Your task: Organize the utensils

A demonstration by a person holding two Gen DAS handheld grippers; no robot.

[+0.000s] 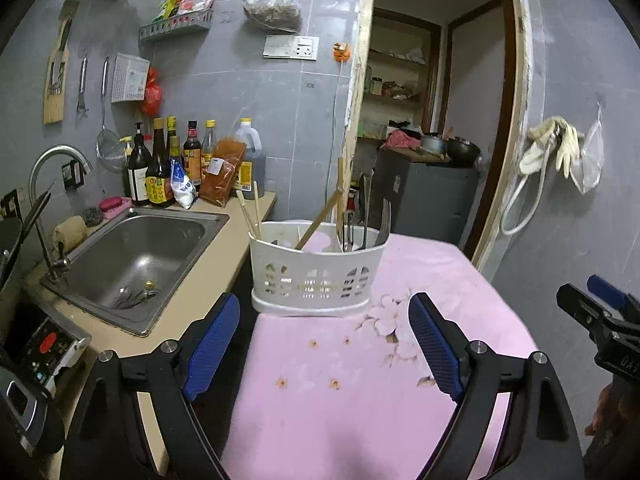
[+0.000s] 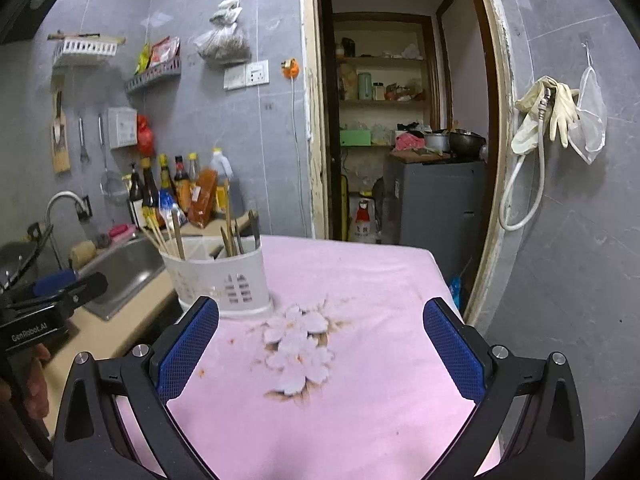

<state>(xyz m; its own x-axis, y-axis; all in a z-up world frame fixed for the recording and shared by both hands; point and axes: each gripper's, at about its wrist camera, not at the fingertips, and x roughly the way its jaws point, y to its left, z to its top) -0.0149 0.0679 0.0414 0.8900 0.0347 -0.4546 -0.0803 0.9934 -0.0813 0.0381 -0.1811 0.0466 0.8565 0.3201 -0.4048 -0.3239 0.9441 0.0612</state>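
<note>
A white slotted utensil caddy [image 1: 316, 274] stands on the pink flowered tablecloth [image 1: 360, 380] near its far left edge. Wooden chopsticks [image 1: 251, 212] lean in its left part, and metal forks [image 1: 385, 220] and other cutlery stand in its right part. The caddy also shows in the right wrist view [image 2: 220, 276]. My left gripper [image 1: 324, 340] is open and empty, just in front of the caddy. My right gripper [image 2: 320, 348] is open and empty over the cloth, to the right of the caddy. The right gripper shows at the left view's right edge [image 1: 596, 312].
A steel sink [image 1: 136, 264] with cutlery [image 1: 136, 298] in it lies left of the table, with a tap [image 1: 48, 184] and sauce bottles [image 1: 160, 168] behind. A doorway [image 2: 400, 120] opens beyond the table. Gloves hang on the right wall [image 2: 548, 112].
</note>
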